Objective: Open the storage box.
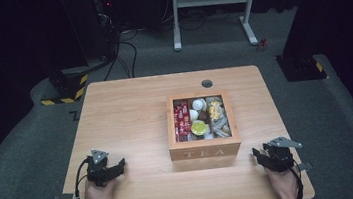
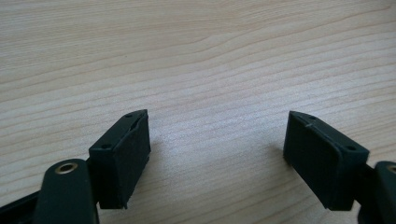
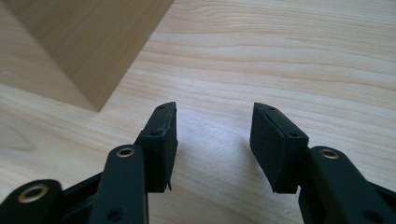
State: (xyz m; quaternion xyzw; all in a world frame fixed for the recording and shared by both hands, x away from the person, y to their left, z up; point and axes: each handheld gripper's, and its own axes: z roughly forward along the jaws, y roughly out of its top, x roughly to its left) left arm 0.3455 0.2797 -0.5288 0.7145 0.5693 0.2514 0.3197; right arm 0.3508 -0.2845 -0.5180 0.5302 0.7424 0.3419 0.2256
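Observation:
A wooden box point(image 1: 205, 151) lettered TEA stands in the middle of the table, its top showing red sachets, a yellow-lidded cup and several small packets inside. My left gripper point(image 1: 119, 165) rests near the table's front left, held by a hand; in the left gripper view its jaws stand wide apart over bare wood, so the left gripper point(image 2: 217, 144) is open and empty. My right gripper point(image 1: 257, 154) sits at the front right, just right of the box. The right gripper point(image 3: 214, 140) is open, nothing between its pads, with the box corner point(image 3: 88, 42) at upper left.
The light wooden table point(image 1: 126, 115) has a round cable hole point(image 1: 207, 83) at its back edge. Beyond it on the grey carpet are a white desk frame point(image 1: 211, 5), cables and black-and-yellow striped bases point(image 1: 65, 89). Bare tabletop lies left of the box.

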